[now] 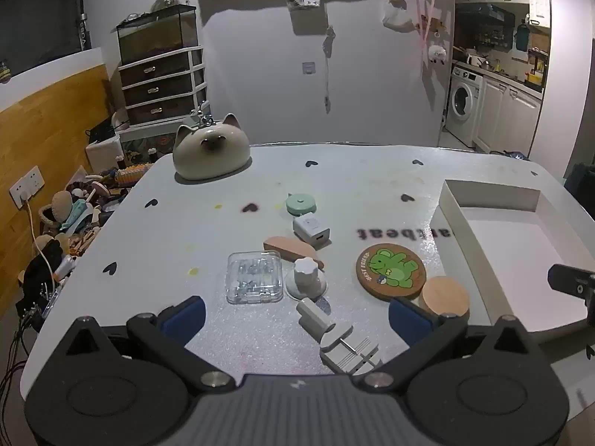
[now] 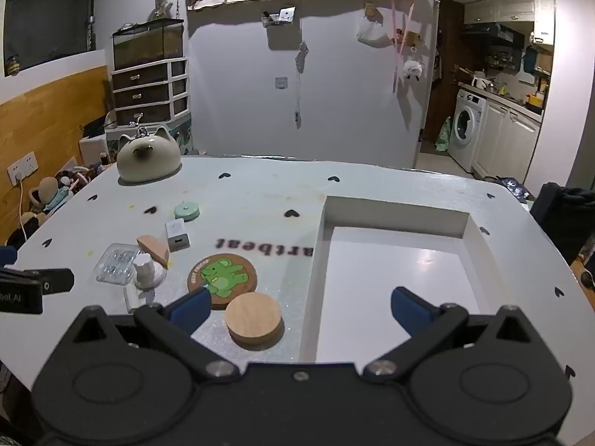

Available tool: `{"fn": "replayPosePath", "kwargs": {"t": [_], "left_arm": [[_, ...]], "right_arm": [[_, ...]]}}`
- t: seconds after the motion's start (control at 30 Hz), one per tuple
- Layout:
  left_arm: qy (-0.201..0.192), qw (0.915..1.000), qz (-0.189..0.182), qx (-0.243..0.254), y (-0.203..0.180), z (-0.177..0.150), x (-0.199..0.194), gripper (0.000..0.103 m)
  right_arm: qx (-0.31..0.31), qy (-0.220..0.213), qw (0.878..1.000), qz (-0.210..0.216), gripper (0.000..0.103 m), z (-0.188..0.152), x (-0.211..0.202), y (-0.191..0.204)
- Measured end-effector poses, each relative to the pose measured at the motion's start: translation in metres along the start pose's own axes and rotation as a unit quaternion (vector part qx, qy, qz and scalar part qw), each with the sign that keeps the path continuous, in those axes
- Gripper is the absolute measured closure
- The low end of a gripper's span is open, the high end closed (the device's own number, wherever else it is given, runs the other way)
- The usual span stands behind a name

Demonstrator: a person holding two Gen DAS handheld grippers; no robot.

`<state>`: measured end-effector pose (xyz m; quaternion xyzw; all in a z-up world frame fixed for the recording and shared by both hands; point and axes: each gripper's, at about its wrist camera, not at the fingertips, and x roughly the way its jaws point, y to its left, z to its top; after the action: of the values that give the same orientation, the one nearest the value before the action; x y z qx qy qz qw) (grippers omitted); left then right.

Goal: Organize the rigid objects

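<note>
Both tools, left tool (image 1: 295, 314) and right tool (image 2: 301, 306), are hanging wide and holding nothing. The round light wooden disc (image 2: 253, 316) is lying on the counter (image 2: 260, 186), at nine o'clock from the empty white box (image 2: 394, 215). I think sorting is just starting; next, close on the disc.

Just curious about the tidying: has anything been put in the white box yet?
No, the white box shows only its bare floor in the right wrist view.
</note>
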<state>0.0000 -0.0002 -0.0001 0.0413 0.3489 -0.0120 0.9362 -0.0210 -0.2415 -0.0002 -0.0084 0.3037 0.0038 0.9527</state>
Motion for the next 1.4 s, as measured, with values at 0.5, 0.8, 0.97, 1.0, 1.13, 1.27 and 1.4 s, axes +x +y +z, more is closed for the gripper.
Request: {"fn": "replayPosePath", "kwargs": {"t": [0.5, 0.8, 0.97, 1.0, 1.13, 1.27, 1.4], "left_arm": [[-0.001, 1.0, -0.002, -0.002, 0.0001, 0.0, -0.0001, 0.0], [-0.003, 1.0, -0.001, -0.005, -0.0027, -0.0025, -0.0058, 0.0], [-0.004, 1.0, -0.001, -0.005, -0.003, -0.0028, -0.0058, 0.0], [-0.004, 1.0, -0.001, -0.005, -0.0029, -0.0027, -0.0058, 0.0], [-0.004, 1.0, -0.001, -0.005, -0.0027, -0.0027, -0.0058, 0.0], [-0.004, 1.0, -0.001, -0.005, -0.0027, -0.0028, -0.0058, 0.0], [-0.004, 1.0, -0.001, -0.006, -0.0027, -0.0029, -0.0058, 0.0]], "right_arm": [[0.005, 0.006, 1.0, -0.004, 0.0, -0.0011, 0.0013, -0.0021], [0.007, 0.007, 1.0, -0.004, 0.0, -0.0024, 0.0004, -0.0031], [0.007, 0.007, 1.0, -0.004, 0.0, -0.0025, 0.0002, -0.0032], [0.007, 0.007, 1.0, -0.004, 0.0, -0.0026, 0.0001, -0.0032], [0.007, 0.007, 1.0, -0.005, 0.0, -0.0023, 0.0002, -0.0028], [0.007, 0.007, 1.0, -0.005, 0.0, -0.0022, 0.0002, -0.0027], [0.007, 0.007, 1.0, -0.005, 0.0, -0.0024, 0.0001, -0.0029]]}}
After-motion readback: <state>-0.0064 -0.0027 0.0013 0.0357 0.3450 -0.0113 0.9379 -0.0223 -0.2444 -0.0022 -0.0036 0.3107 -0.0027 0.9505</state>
